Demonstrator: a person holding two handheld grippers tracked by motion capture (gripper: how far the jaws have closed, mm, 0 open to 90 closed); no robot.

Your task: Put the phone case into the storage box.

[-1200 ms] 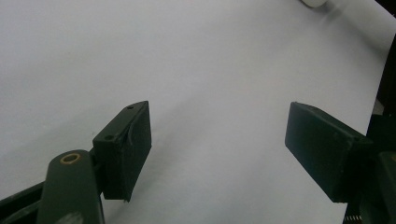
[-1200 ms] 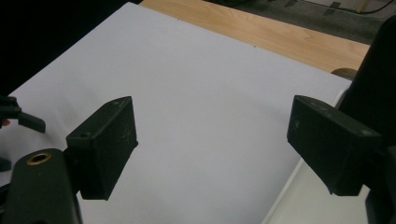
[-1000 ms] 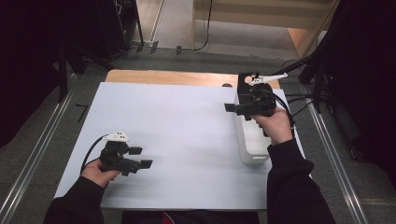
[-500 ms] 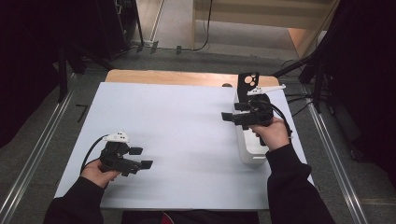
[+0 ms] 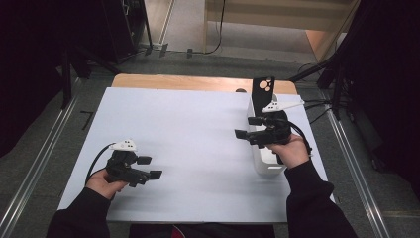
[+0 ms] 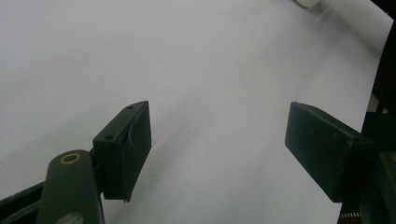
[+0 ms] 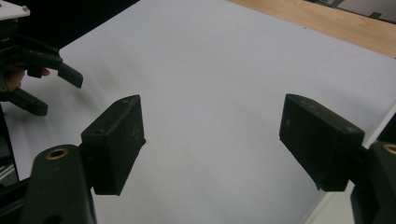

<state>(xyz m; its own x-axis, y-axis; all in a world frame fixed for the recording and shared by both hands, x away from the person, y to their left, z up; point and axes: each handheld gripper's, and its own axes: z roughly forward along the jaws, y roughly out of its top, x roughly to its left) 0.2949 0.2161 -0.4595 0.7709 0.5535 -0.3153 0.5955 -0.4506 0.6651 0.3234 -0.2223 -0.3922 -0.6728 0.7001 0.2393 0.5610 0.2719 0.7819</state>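
My left hand-held gripper point(image 5: 151, 167) and right hand-held gripper point(image 5: 246, 127) gape wide, empty, over the white table point(image 5: 188, 144); a white tray point(image 5: 267, 166) lines its right edge, dark room beyond.

White oblong tray point(image 5: 268, 166), black phone point(image 5: 262, 90) upright in its far end

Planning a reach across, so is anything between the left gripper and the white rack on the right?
Nothing visible: only bare white board between left gripper and white rack; the right gripper is by that rack.
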